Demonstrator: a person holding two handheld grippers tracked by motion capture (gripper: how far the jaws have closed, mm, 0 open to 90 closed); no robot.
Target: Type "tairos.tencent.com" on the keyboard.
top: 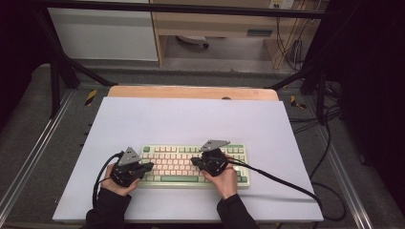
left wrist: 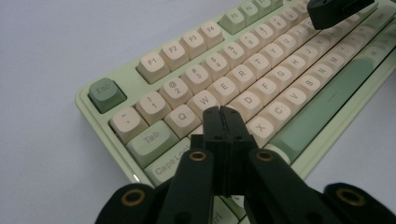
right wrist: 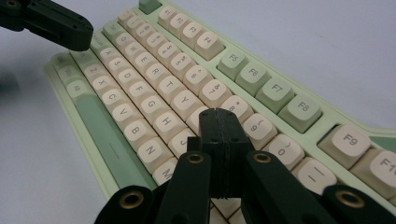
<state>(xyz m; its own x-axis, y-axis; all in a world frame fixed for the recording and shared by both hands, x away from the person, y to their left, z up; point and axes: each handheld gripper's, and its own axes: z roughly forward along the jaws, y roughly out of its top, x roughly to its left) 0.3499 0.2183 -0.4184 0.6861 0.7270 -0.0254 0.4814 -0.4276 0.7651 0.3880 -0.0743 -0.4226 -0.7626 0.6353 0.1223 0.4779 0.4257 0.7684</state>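
Sleeves at the near edge of the high view, one hand on each tool. Keyboard lying flat and square on the white mat, towards its near side. Left gripper over the keyboard's left end, right gripper over the middle, tips facing each other. Cable trailing off the right end across the mat. Jaw state not readable from up here.

Left gripper view: jaws pressed together, nothing between them, tip low over the keys just below W and E; contact not determinable. Right gripper's tip at the far top corner. Risk: blunt closed tip about as broad as one cap, so likely to catch two keys if brought down off-centre.

Right gripper view: jaws likewise pressed together and empty, tip above the keys right of Y and H. Left gripper across the board. Risk: slanted approach sliding off a cap, or a hard push shifting the keyboard on the smooth mat.

Key legends legible from the two gripper views alone; overall placement and cable run from above alone.
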